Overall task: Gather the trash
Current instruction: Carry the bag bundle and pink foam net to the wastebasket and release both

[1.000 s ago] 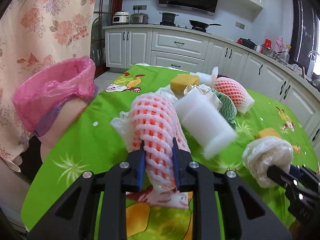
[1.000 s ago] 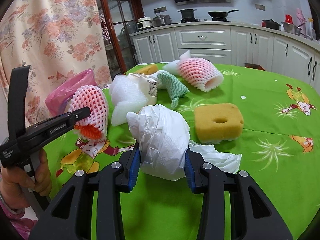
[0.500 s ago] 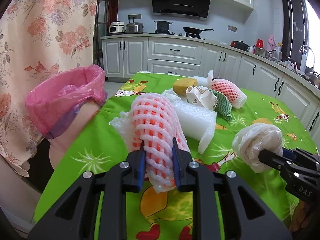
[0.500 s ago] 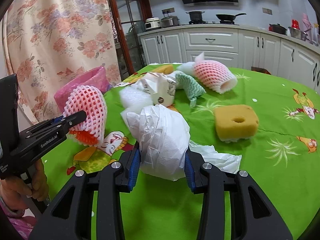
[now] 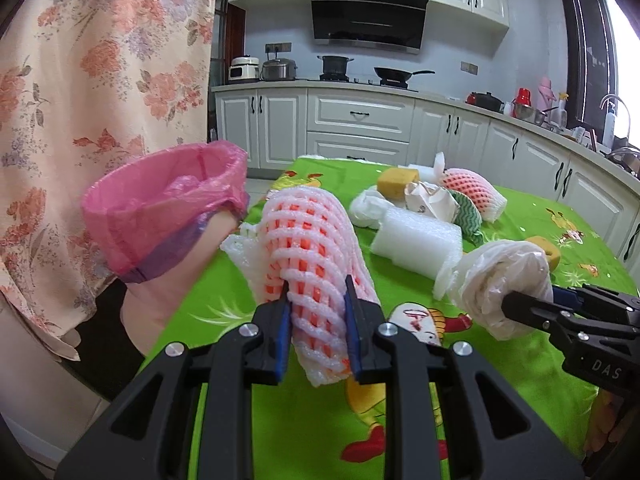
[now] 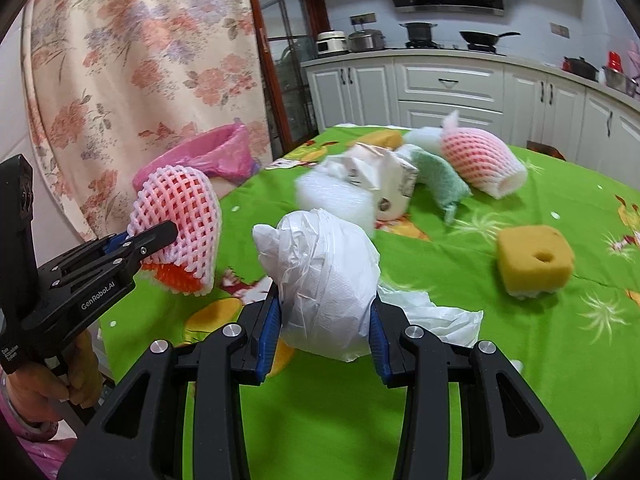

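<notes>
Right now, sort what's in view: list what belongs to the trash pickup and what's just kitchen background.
Job:
- pink foam net in left tool
- white plastic bag in right tool
- pink-lined bin
- table litter: yellow sponge, foam block, second foam net

Background:
- frying pan
- floral curtain
- cabinets

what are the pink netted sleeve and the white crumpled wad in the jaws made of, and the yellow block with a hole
Pink netted sleeve: looks like soft foam mesh, matte, with open diamond cells that squash where clamped.
White crumpled wad: probably thin plastic film, slightly glossy and translucent, with sharp creases.
Yellow block: seemingly sponge foam, dull and porous, with a grainy surface and a punched hole.
</notes>
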A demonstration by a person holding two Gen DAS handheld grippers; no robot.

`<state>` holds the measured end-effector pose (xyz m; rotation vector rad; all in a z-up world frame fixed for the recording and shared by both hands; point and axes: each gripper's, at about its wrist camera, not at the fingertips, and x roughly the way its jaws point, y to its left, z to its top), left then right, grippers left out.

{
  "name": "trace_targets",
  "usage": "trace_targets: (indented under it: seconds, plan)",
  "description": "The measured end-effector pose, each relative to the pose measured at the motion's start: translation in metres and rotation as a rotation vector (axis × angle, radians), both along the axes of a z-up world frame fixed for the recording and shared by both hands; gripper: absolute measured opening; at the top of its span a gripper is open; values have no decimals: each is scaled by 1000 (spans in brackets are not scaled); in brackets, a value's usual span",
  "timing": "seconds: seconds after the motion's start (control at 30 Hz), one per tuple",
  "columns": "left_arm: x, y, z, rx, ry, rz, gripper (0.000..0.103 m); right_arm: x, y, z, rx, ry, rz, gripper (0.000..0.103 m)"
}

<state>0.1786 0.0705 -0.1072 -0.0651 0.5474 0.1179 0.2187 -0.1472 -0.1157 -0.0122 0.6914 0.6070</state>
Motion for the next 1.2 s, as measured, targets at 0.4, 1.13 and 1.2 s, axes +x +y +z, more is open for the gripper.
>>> trace_targets:
  seconds: [0.4, 1.13, 1.2]
  plan:
    - [-10, 36, 9, 25, -25, 37, 22, 14, 51, 14, 9, -29, 78, 38]
    - [4, 135, 74, 55, -134, 143, 23, 55, 146, 75, 102, -145, 198, 38]
    - [13, 144, 77, 60, -137, 155, 23, 67, 160, 77, 112, -138, 213, 38]
